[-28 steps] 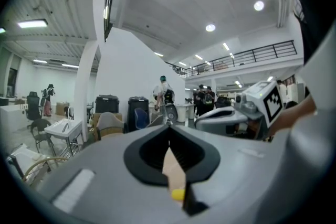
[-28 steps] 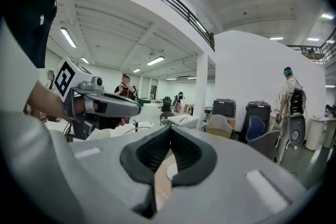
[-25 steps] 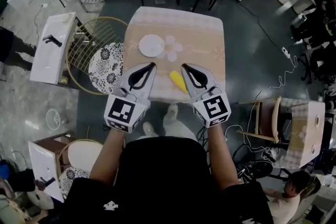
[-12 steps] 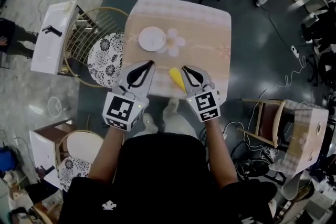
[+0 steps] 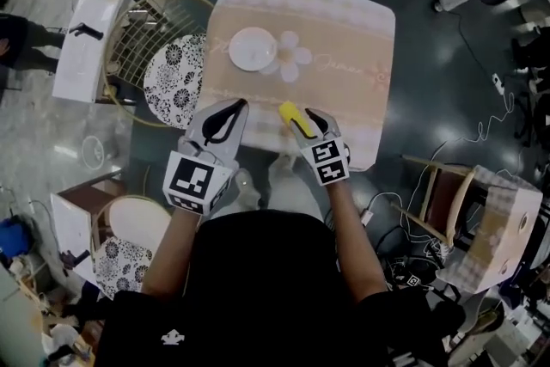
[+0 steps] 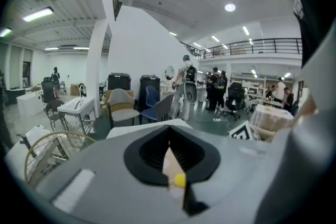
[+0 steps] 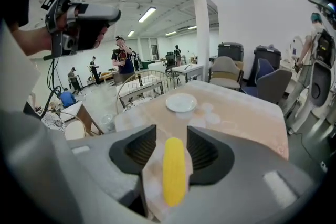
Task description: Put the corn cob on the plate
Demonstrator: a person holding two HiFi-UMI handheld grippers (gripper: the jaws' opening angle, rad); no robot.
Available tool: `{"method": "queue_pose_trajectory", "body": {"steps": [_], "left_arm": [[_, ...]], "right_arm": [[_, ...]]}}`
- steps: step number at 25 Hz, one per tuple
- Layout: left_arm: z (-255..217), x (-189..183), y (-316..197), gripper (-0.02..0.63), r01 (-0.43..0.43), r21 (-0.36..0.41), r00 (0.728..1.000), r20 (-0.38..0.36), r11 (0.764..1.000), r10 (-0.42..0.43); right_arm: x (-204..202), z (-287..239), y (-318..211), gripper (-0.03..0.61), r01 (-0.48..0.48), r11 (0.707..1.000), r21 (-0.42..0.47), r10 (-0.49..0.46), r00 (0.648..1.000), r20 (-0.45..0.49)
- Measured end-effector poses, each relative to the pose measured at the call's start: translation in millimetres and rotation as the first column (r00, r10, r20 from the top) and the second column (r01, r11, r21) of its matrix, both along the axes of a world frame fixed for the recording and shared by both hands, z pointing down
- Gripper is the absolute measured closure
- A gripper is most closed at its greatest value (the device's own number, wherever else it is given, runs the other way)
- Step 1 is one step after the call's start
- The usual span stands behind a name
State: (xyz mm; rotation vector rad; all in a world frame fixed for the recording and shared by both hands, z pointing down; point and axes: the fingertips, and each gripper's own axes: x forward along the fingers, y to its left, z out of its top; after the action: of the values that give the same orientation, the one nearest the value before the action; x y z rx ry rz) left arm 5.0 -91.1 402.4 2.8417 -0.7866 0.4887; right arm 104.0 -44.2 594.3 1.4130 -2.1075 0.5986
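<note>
The yellow corn cob [image 5: 290,115] lies on the beige tablecloth near the table's front edge [image 5: 344,152]. My right gripper [image 5: 308,119] has come down over it, jaws opening. In the right gripper view the corn cob [image 7: 174,170] lies lengthwise between the jaws with a small gap on each side. The white plate [image 5: 253,48] stands empty at the table's far left, seen as the plate [image 7: 181,103] beyond the cob. My left gripper [image 5: 241,105] hovers left of the cob, shut and empty; in its view the gripper's [image 6: 169,128] tips meet.
A flower print [image 5: 289,64] lies beside the plate. A wire chair with a patterned cushion [image 5: 172,86] stands against the table's left side, a white side table [image 5: 86,39] beyond it. A wooden chair [image 5: 443,202] and cables lie to the right. The person's shoes [image 5: 279,172] are below the table's front edge.
Both grippers have sunk toward the table. The right gripper was shut to the cob's right; now it stands lower, with its jaws parted round the cob.
</note>
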Motion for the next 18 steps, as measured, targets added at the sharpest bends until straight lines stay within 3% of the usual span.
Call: {"method": "queue_pose_trajectory", "body": {"steps": [9,13,18], "left_arm": [[29.5,-0.4,-3.9,0.623,0.055,-0.06,0.996,0.073,0.997,-0.05],[41.7,5.0,-5.5,0.623,0.081,-0.081,0.993,0.089,0.993,-0.074],[51.0,13.3,-1.9,0.623,0.074,-0.082,0.99,0.126,0.994,-0.063]], "right_arm": [[-9.7,82.6,6.0,0.318,0.08,0.988,-0.136,-0.083,0.996,-0.023],[-10.6,109.7,7.2,0.316,0.123,0.976,-0.183,-0.138,0.988,-0.073],[-10.6,126.7,4.6,0.316,0.111,0.973,-0.204,-0.128,0.989,-0.073]]}}
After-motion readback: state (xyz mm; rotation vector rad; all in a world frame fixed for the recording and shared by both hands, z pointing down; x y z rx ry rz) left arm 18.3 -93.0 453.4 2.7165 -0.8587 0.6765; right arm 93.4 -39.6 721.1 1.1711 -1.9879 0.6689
